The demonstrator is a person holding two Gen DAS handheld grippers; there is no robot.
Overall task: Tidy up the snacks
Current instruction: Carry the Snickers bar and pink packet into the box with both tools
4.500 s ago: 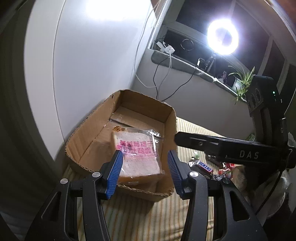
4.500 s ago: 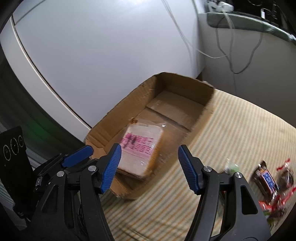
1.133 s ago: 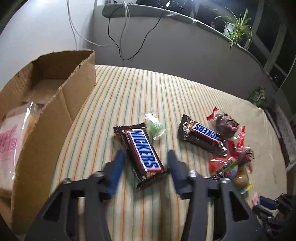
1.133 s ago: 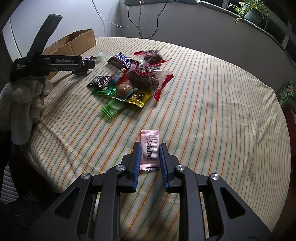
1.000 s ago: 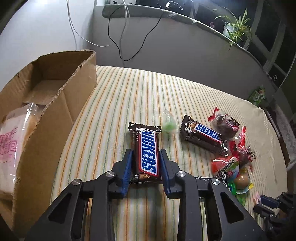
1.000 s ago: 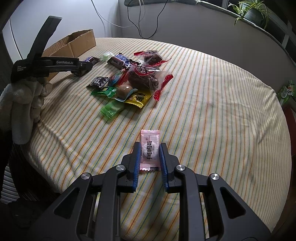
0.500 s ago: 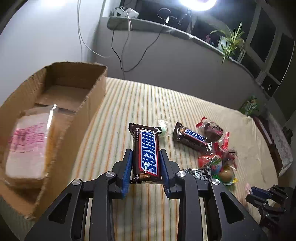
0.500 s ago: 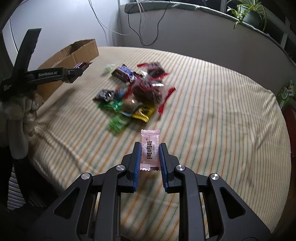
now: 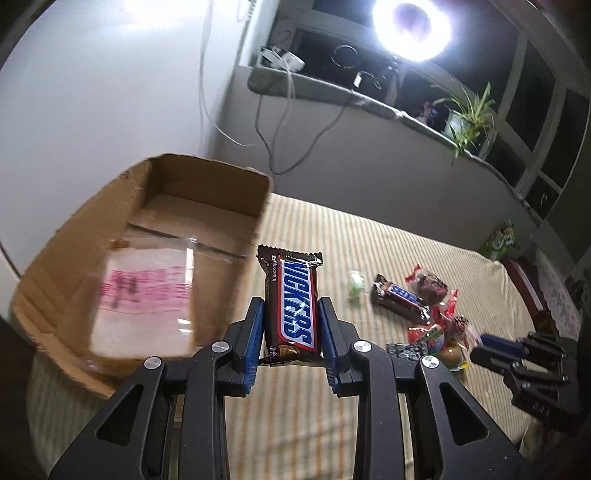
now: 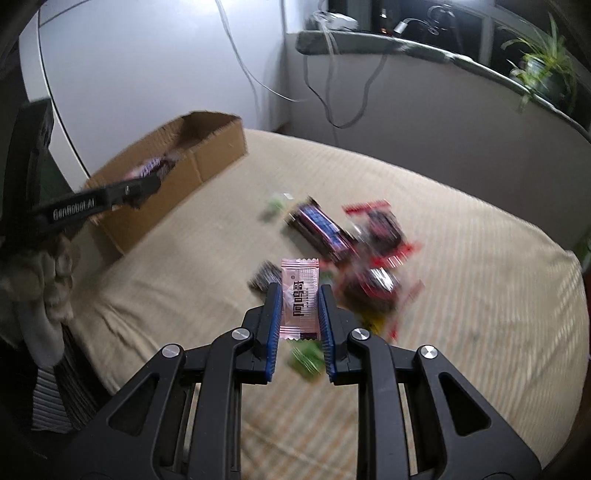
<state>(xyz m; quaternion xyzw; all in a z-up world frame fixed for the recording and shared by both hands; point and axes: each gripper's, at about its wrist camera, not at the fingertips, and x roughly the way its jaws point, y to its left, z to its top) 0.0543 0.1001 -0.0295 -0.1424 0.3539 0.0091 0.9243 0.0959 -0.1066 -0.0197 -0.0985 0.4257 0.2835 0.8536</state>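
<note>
My left gripper (image 9: 291, 314) is shut on a brown Snickers bar (image 9: 293, 306) and holds it in the air beside the right wall of the cardboard box (image 9: 207, 177). A bagged bread slice (image 9: 144, 291) lies inside the box. My right gripper (image 10: 299, 306) is shut on a pink candy sachet (image 10: 299, 295), raised above the snack pile (image 10: 369, 254). In the right wrist view the left gripper (image 10: 147, 184) hovers at the box (image 10: 218, 144). A second Snickers bar (image 9: 400, 297) and a small green candy (image 9: 356, 288) lie on the table.
The striped tablecloth (image 9: 369, 236) covers a round table. Loose wrapped snacks (image 9: 436, 328) lie right of centre. A ring light (image 9: 412, 26), cables and a plant (image 9: 469, 118) stand on the ledge behind. A white wall is behind the box.
My left gripper closed on the Snickers bar, lifted it and carried it left toward the box. My right gripper lifted the pink sachet and moved it over the snack pile toward the box.
</note>
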